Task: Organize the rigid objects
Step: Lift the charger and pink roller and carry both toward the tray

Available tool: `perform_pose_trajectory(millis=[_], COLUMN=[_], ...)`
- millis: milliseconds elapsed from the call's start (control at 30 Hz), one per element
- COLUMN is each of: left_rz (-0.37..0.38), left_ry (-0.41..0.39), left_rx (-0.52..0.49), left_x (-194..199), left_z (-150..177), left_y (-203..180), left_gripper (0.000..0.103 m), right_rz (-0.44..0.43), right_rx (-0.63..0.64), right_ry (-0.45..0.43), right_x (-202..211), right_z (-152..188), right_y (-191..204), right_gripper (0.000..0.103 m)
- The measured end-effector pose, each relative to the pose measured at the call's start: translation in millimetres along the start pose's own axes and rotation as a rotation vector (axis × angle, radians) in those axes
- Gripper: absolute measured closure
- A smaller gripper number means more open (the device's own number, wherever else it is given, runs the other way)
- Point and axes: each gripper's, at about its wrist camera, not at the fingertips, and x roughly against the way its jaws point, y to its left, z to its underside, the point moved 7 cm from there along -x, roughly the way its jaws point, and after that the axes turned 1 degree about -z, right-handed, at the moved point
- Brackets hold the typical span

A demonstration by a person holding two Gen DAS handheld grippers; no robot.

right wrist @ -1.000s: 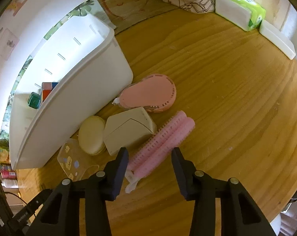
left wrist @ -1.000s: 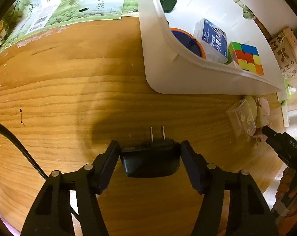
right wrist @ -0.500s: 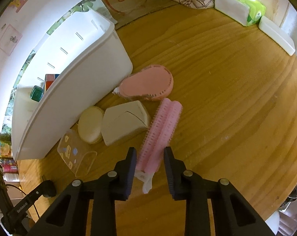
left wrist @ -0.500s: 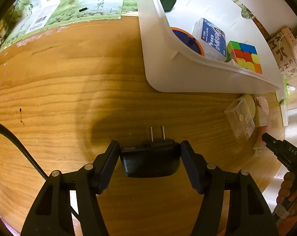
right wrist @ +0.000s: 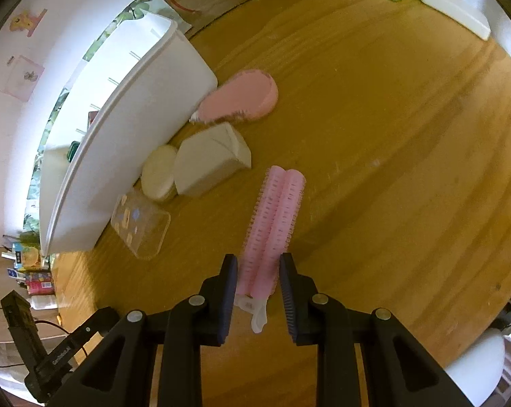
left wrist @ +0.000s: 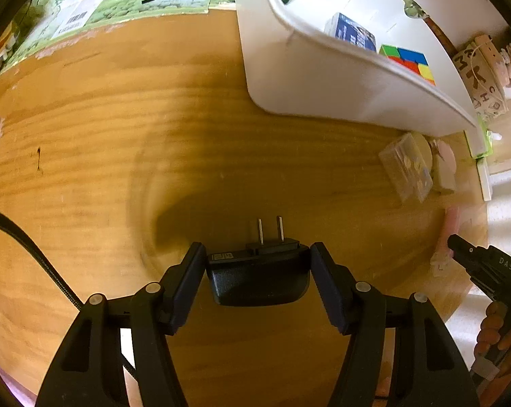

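The left tool [left wrist: 258, 260] clamps a black plug [left wrist: 258, 279]; the right tool [right wrist: 258, 271], its arm lettered perhaps "DAS", grips pink rollers [right wrist: 274, 224] above the counter [right wrist: 391, 169].

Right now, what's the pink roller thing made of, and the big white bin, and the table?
Pink hair roller: looks like plastic, matte, with rows of tiny bristly nubs along both tubes. White bin: smooth, slightly glossy moulded plastic, judging by its rounded rim and corners. Table: wood or wood veneer, with visible grain lines and a soft sheen.
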Motion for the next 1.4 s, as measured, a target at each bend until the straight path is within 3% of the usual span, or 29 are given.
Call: perform_pose_trajectory(millis=[267,600,933,1400], left_rz=[0.004,-0.019,-0.034,-0.042], left_ry=[-0.003,-0.030,-0.075,-0.190], left_rx=[0.007,-0.009,-0.045,-0.116], left_x=[7.9,24.7,58.1,107.2], left_z=[29.2,67.9,56.3,11.8], left_y=[0.1,-9.2,-16.7,-52.6], left_gripper=[0.037,0.037,0.036,0.036], right_rz=[-0.040,-0.061,-0.080,-0.131], right_rx=[-0.003,0.094,0.215,0.332], right_ry=[0.020,0.019,-0.025,-0.106], right_x=[9.3,23.3,52.2,90.3], right_z=[23.4,46.2,37.8,-20.3], right_y=[-8.7,13.7,44.4,88.1], right_gripper=[0.078,0.078,0.078,0.078])
